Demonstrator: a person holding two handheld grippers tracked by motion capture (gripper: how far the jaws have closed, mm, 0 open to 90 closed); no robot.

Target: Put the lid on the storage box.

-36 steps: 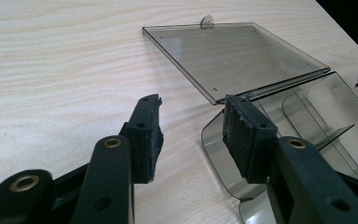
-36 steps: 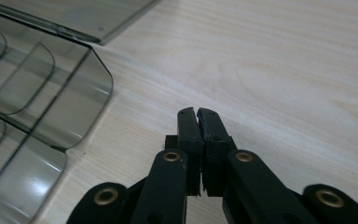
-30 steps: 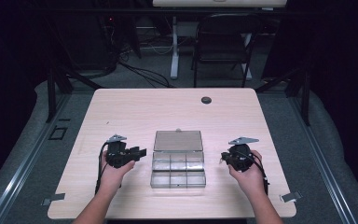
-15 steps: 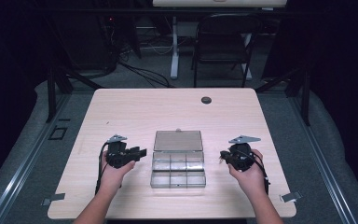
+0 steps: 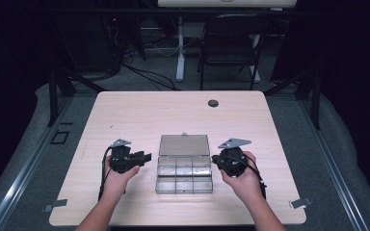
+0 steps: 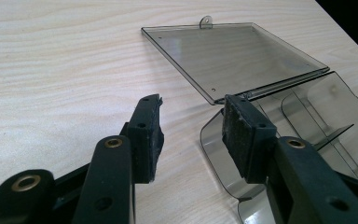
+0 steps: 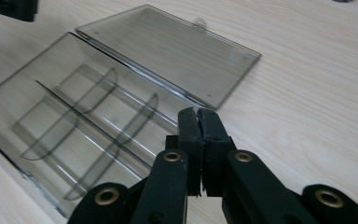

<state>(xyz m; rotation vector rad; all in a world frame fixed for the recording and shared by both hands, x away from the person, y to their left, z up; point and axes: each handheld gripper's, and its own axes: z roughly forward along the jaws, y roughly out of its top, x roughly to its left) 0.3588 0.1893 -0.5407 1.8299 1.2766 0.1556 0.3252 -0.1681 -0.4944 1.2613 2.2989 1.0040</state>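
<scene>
We hold the left tool (image 5: 147,157) with jaws spread apart and nothing between them, the right tool (image 5: 215,159) with jaws pressed together, empty. Between them on the surface (image 5: 139,110) lies the clear compartment box (image 5: 184,175), its lid (image 5: 184,145) flat behind.

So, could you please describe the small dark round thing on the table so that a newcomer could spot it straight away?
Start from the light wooden table and find the clear compartment box lying open between the two grippers. Look past its flat lid toward the far edge, slightly right of centre. There sits the small dark round disc, alone on bare wood, opaque where the box is see-through.
</scene>
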